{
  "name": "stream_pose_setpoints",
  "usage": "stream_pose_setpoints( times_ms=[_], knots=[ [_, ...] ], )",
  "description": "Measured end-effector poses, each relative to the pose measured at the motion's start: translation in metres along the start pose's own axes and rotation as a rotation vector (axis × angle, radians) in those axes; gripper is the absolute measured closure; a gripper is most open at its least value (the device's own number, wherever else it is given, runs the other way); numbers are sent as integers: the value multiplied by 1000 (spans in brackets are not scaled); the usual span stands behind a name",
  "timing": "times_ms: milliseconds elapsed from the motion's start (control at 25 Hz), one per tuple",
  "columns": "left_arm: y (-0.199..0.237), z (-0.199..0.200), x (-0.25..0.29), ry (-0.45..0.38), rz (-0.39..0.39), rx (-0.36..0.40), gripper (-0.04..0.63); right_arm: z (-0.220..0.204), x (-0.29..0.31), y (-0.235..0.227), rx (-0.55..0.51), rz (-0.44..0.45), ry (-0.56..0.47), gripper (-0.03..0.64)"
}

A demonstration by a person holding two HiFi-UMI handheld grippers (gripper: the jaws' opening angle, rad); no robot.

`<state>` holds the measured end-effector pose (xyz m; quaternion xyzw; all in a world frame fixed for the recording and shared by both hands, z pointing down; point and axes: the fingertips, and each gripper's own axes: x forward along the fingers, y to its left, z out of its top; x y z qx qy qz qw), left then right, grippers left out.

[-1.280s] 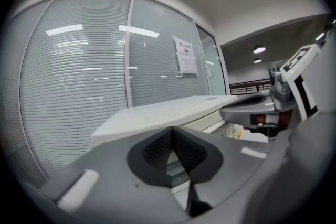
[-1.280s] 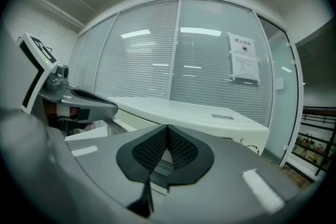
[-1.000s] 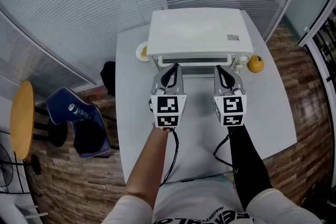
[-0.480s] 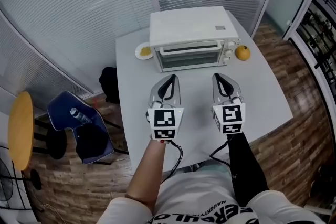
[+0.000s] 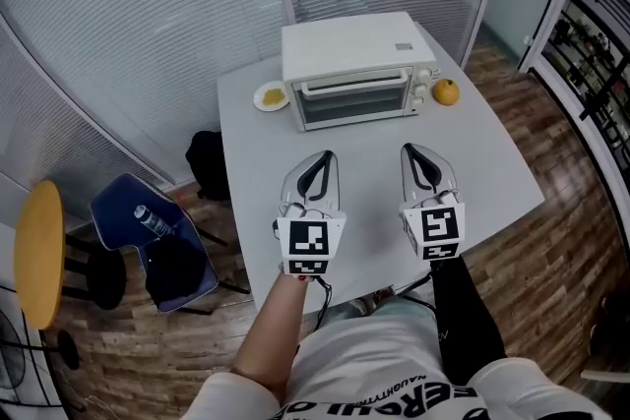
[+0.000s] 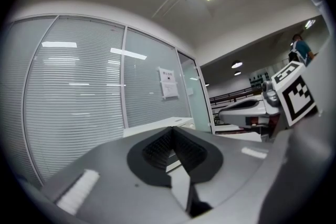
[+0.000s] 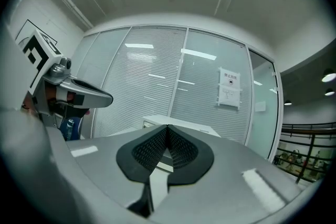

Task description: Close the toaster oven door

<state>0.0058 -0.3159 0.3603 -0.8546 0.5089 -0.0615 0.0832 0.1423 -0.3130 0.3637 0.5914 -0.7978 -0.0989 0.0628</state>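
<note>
While the toaster oven (image 5: pixel 356 54) sits on the table (image 5: pixel 492 174), door (image 5: pixel 356 100) shut, the left gripper (image 5: pixel 317 159) hangs well before its left half, the right gripper (image 5: pixel 417 152) before its right half, both pinched closed and empty.

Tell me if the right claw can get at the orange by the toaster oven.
Probably yes: only bare table lies between the shut right claw and the orange beside the toaster oven.

Toaster oven (image 5: pixel 354 69) sits at the far edge of the bench (image 5: pixel 492 182), plate (image 5: pixel 271 96) just left of it, fruit (image 5: pixel 446 92) just right. Left gripper (image 5: pixel 324 155) and right gripper (image 5: pixel 409 150) are side by side over the near half.
</note>
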Motion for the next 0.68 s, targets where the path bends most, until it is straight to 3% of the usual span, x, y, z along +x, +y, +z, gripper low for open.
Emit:
stream_pose_setpoints(
  times_ms=[680],
  knots=[
    [1, 12, -12, -41, -8, -15, 541, 14, -11, 2, -10, -15, -27, 614]
  ],
)
